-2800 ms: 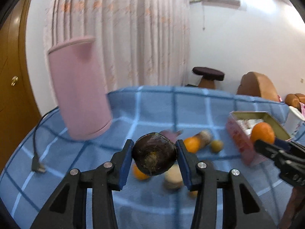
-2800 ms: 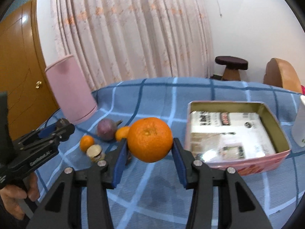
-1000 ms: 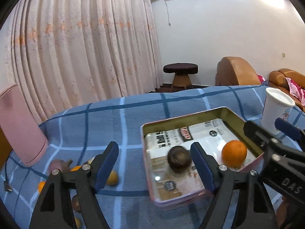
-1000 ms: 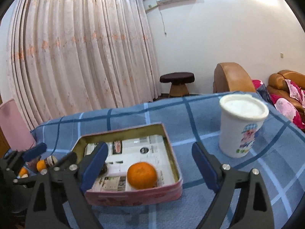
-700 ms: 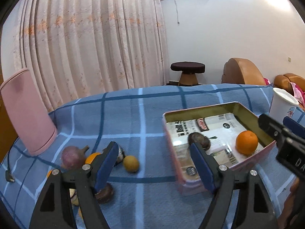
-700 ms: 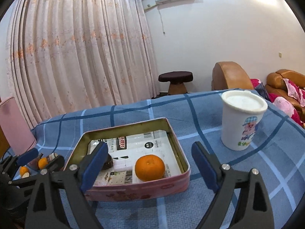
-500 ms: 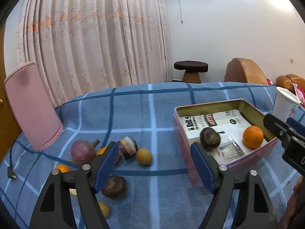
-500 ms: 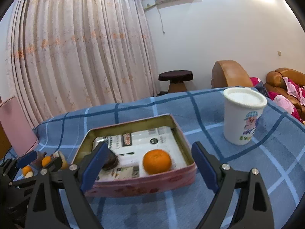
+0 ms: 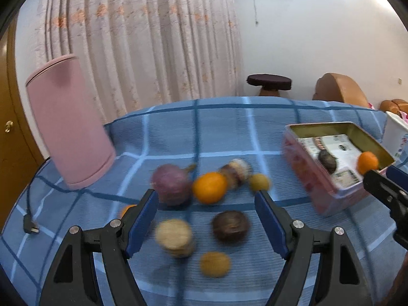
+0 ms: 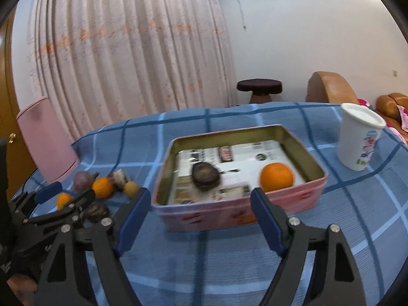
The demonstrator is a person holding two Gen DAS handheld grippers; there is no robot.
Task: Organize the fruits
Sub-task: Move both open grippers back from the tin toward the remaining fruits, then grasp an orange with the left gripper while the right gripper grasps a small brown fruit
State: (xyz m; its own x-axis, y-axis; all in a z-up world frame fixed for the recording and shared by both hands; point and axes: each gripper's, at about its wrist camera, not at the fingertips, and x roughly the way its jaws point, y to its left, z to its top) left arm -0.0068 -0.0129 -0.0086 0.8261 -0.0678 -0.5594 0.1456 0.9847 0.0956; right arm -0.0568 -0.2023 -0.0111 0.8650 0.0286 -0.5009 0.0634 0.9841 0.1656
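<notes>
Fruits (image 9: 209, 187) round, tin (image 10: 301, 150) rectangular metal, tablecloth (image 9: 224, 127) woven checks.

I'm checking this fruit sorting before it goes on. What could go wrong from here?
The round loose fruits, like the dark brown fruit and the tan round fruit, lie close together on the blue checked cloth, so the open left gripper may nudge neighbours and roll them. The right gripper, its jaws closing on nothing, could bump the pink tin box.

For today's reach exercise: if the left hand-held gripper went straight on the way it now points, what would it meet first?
Probably the dark brown fruit lying on the blue checked cloth, nearest the middle of the open left hand-held gripper. The pale round fruit lies beside it; blur and depth leave this uncertain.
</notes>
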